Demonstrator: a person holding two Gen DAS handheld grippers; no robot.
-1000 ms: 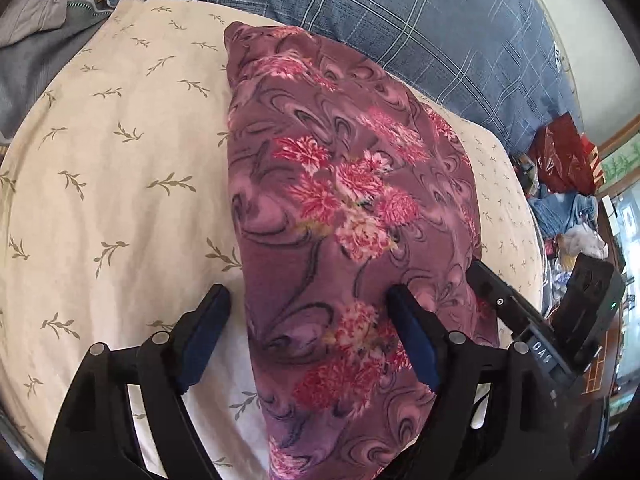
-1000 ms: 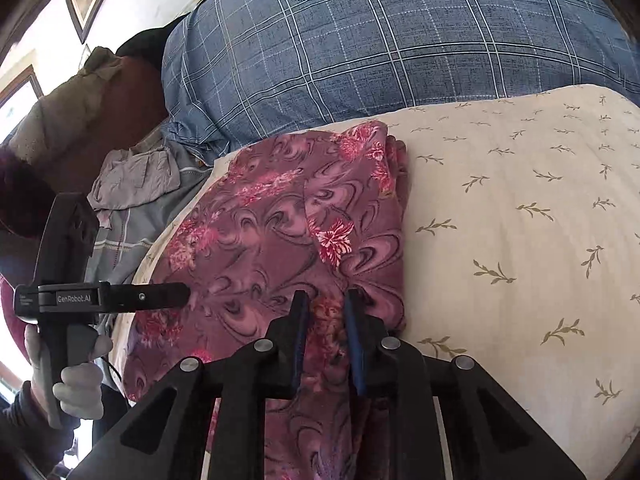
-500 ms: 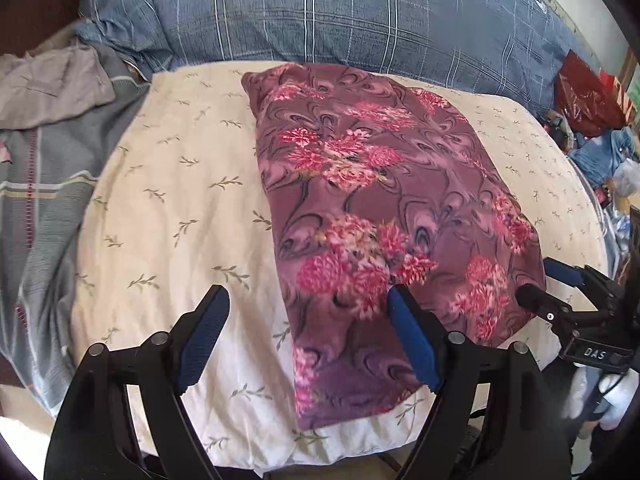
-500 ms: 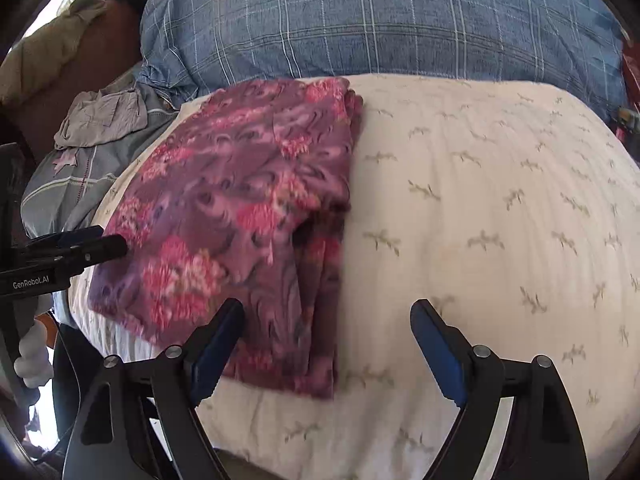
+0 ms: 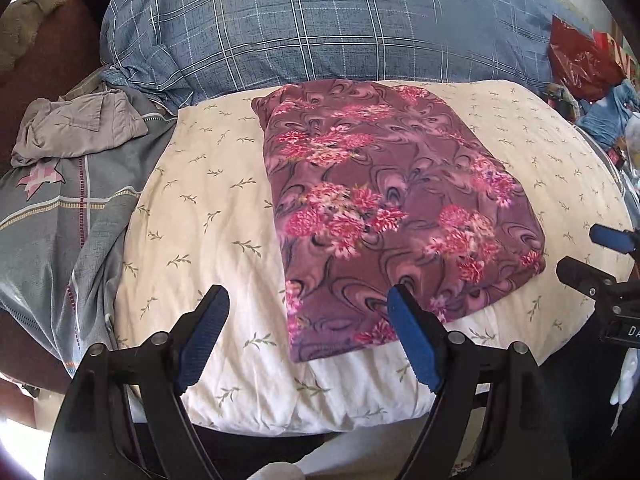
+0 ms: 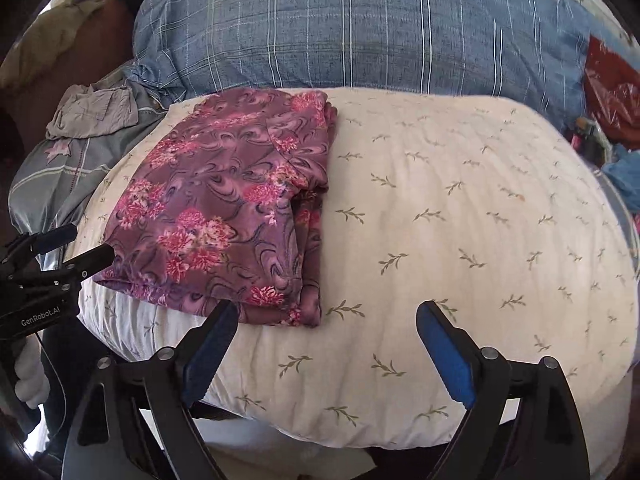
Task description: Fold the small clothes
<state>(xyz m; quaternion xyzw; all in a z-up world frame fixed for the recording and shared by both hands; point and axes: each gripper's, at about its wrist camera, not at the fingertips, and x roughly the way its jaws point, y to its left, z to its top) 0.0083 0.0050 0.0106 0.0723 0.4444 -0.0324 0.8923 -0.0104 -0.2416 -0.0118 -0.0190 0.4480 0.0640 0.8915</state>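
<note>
Folded cloth on the cushion, both claws off it.

The purple floral cloth [image 5: 384, 208] lies folded flat at the frame's centre on the cream cushion [image 5: 208, 216] (blue plaid pillow [image 5: 320, 24] behind). The left gripper [image 5: 308, 336] gapes wide and empty; the right gripper [image 6: 324, 352], jaws just opened, stands wide with nothing between them.

Folded garment [image 5: 384, 208] lies on cushion [image 5: 208, 216], pillow [image 5: 320, 28] behind
</note>
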